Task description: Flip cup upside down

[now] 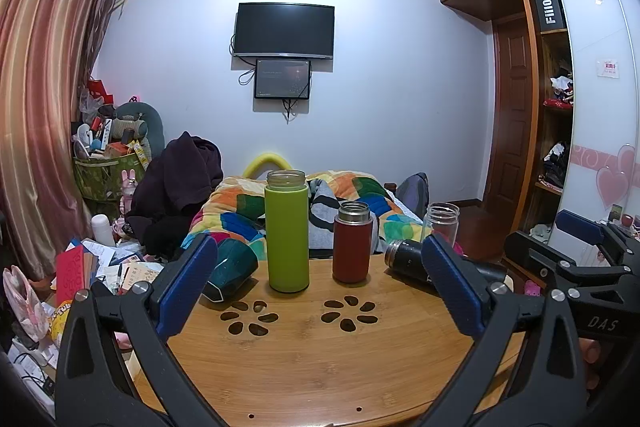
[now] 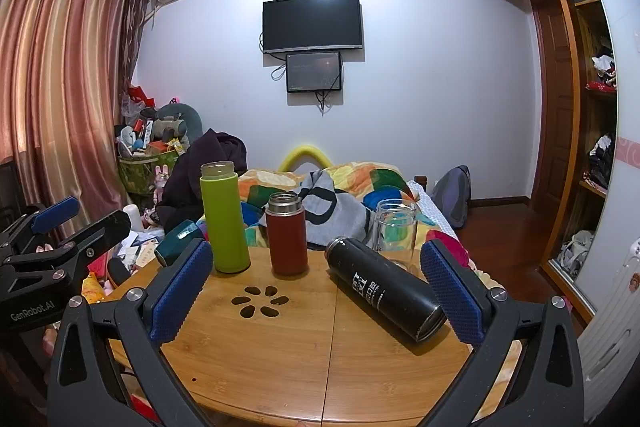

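Lying sideways: black cup [image 2: 386, 289] | right hand-held gripper [image 2: 316, 287] wide, empty, beside it

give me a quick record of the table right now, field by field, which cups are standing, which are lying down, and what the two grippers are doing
surface: round wooden table
standing, mouth up: green bottle; red flask; clear glass cup
lying on side: black flask; teal cup
upside down: none
left gripper: fingers open, holding nothing
right gripper: fingers open, holding nothing, black flask's base near its right finger
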Motion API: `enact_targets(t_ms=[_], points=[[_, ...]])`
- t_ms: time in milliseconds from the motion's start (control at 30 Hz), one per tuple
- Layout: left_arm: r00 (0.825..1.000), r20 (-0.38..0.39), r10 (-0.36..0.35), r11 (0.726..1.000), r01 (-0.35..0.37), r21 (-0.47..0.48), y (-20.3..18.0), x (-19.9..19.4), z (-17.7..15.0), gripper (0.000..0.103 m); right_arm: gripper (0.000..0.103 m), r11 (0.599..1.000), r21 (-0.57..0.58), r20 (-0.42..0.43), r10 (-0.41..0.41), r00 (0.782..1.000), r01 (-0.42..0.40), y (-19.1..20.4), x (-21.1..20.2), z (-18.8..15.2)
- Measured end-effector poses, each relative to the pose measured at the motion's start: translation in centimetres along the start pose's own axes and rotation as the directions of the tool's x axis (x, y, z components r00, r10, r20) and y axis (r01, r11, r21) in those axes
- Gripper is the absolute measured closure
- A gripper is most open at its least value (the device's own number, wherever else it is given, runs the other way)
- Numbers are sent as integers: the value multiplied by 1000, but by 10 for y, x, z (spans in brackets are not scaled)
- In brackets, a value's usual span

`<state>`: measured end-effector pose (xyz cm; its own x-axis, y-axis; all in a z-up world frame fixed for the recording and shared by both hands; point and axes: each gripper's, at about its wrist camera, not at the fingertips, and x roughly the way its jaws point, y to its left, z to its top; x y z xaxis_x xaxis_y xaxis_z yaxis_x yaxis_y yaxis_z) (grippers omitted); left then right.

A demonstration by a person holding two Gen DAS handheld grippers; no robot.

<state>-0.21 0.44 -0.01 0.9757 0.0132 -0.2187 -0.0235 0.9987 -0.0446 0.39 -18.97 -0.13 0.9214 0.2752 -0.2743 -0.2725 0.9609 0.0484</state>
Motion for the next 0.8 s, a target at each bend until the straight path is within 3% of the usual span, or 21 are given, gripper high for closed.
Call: enact_targets(t_ms=[800], points=[[1000, 5, 7, 1000, -7, -4, 3, -3, 1, 0, 0, 1000, -1, 3, 5, 1000, -5, 3, -4, 4]])
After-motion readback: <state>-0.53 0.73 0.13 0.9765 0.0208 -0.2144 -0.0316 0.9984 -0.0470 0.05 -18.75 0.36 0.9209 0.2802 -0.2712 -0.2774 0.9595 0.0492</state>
